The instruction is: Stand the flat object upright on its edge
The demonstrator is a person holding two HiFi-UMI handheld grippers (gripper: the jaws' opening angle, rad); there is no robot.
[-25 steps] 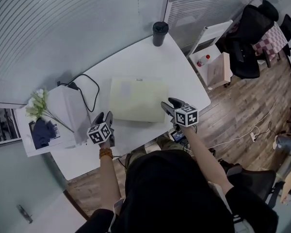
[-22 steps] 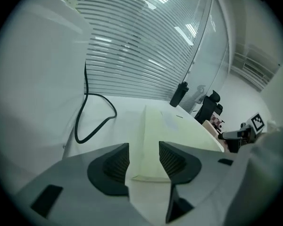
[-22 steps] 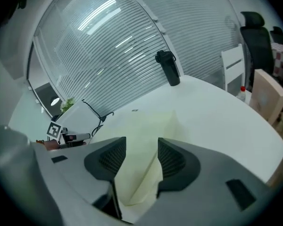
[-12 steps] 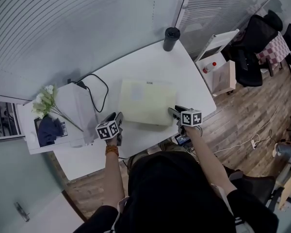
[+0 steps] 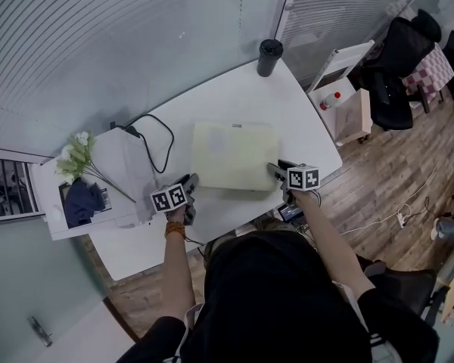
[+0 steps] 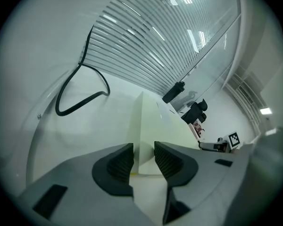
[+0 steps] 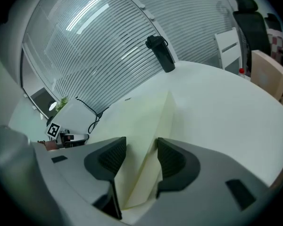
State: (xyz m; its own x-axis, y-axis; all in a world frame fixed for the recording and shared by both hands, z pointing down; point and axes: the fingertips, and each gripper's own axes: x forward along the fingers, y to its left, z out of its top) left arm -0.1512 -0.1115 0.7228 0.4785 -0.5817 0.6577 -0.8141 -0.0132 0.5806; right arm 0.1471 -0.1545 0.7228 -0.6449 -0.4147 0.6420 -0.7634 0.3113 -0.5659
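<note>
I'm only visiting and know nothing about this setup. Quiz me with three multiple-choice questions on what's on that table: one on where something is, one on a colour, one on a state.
1. Where does the black cup stand?
A. at the far edge of the table
B. at its near edge
C. at its left edge

2. What colour is the flat box?
A. red
B. pale yellow
C. black

3. How is the box now?
A. standing on its edge
B. lying flat on the table
C. held up in the air

Answers:
1 A: the head view shows the cup at the far rim, well beyond the box.
2 B: its top is pale yellow in every view.
3 B: its broad face rests on the table.
</note>
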